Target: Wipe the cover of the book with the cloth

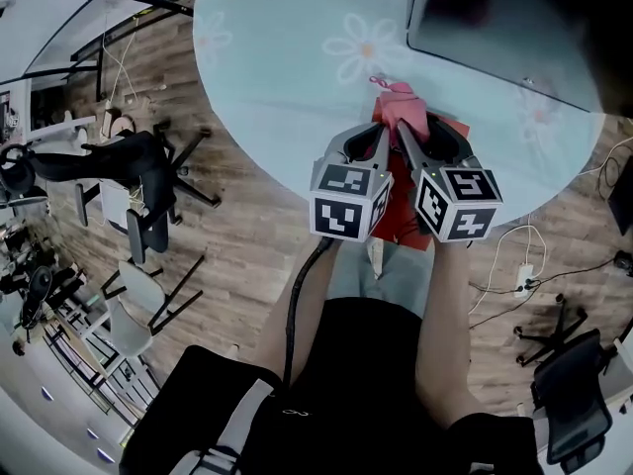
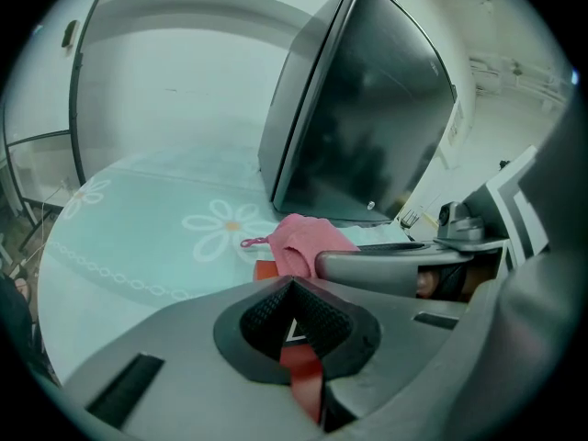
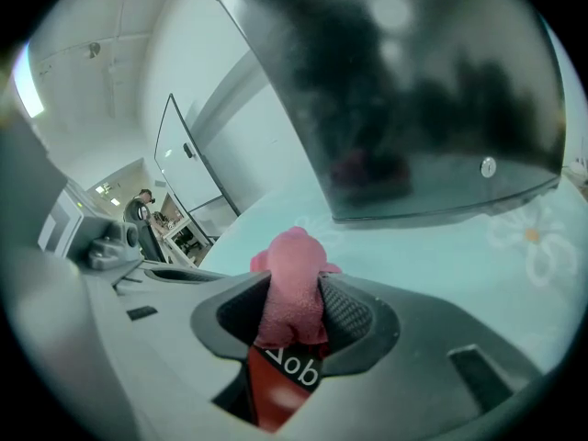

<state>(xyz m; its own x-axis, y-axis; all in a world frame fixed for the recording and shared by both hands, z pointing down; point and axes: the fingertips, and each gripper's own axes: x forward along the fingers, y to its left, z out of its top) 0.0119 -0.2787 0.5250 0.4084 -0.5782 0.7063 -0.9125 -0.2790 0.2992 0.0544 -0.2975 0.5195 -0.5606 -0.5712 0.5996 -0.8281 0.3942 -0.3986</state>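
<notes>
Right gripper view: pinches pink cloth (image 3: 290, 257) with right claw (image 3: 294, 292) over red book (image 3: 285, 377) on desk (image 3: 441, 257); holds left claw (image 2: 294, 288) pressed together just beside cloth.

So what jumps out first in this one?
The pink cloth stands out first. It is clamped in the right gripper and bunched on the red book at the near edge of the pale flowered table. Beside it, the left gripper sits over the same book with its jaws drawn together, holding nothing. A big dark screen stands tilted behind them.
</notes>
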